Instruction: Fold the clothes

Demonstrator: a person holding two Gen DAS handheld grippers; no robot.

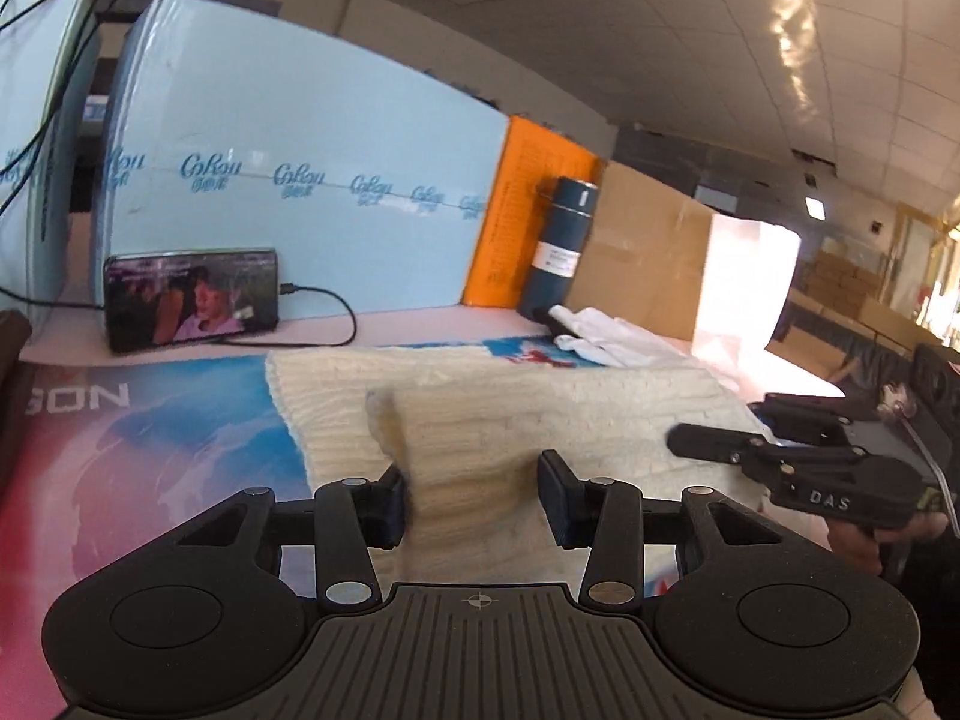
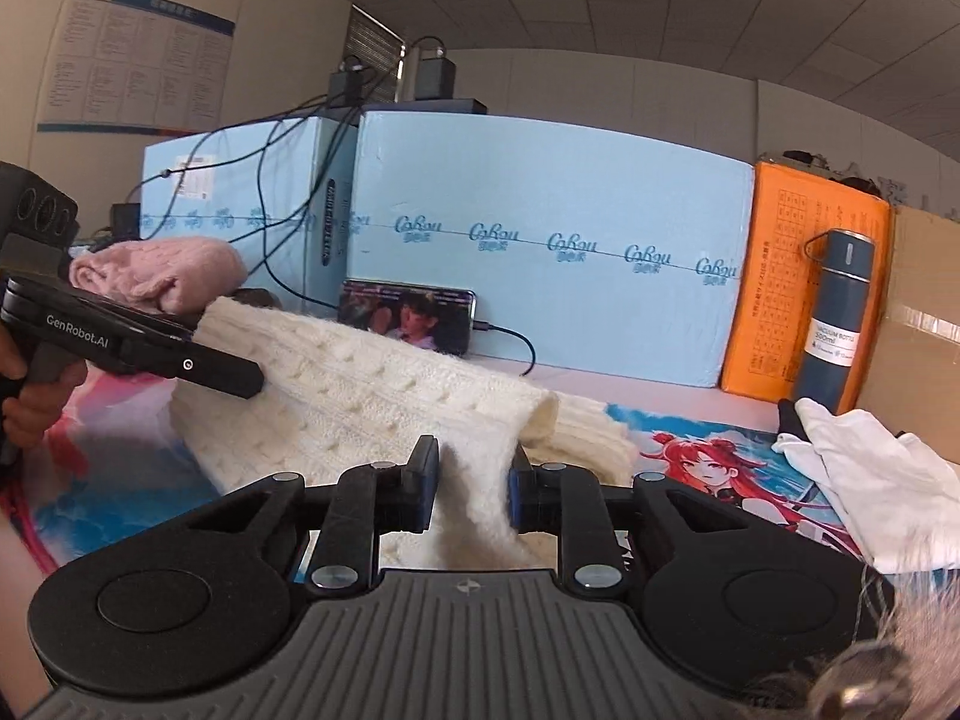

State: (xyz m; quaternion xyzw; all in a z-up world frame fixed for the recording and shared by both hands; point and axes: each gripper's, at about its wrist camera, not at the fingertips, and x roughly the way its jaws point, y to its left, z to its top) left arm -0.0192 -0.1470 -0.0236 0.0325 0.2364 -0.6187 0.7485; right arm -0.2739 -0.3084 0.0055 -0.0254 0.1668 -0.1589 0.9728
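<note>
- Left gripper point(image 1: 471, 501): jaws clamped on a raised fold of the cream cable-knit sweater point(image 1: 540, 402), the knit bunched up between the two pads.
- Right gripper point(image 2: 471, 489): jaws likewise pinching a strip of that sweater point(image 2: 372, 396), wool squeezed between the blue-lined pads.
- In the left view the other tool's side reads "DAS"; in the right view the left tool's body reads "GenRobot.AI".
- The sweater lies across a printed desk mat point(image 2: 708, 456) showing a red-haired anime figure; the mat's near corner in the left view shows letters "GON" point(image 1: 78, 399).
- White gloves point(image 2: 882, 480) sit on the mat to the right, beside the sweater.
- A pink knit garment point(image 2: 156, 276) is heaped behind the left tool.
- Further back, a phone point(image 1: 192, 306) leans against the blue boxes, screen playing video, cable plugged in.
- A dark teal flask point(image 2: 837, 324) stands by it, labelled "VACUUM BOTTLE 500ml".
- Light blue cartons point(image 2: 540, 240) repeat the script "Cobou"; an orange box point(image 2: 774, 300) stands beside them, its print too small to read.
- Wall chart point(image 2: 138, 60) at far left, illegible.
</note>
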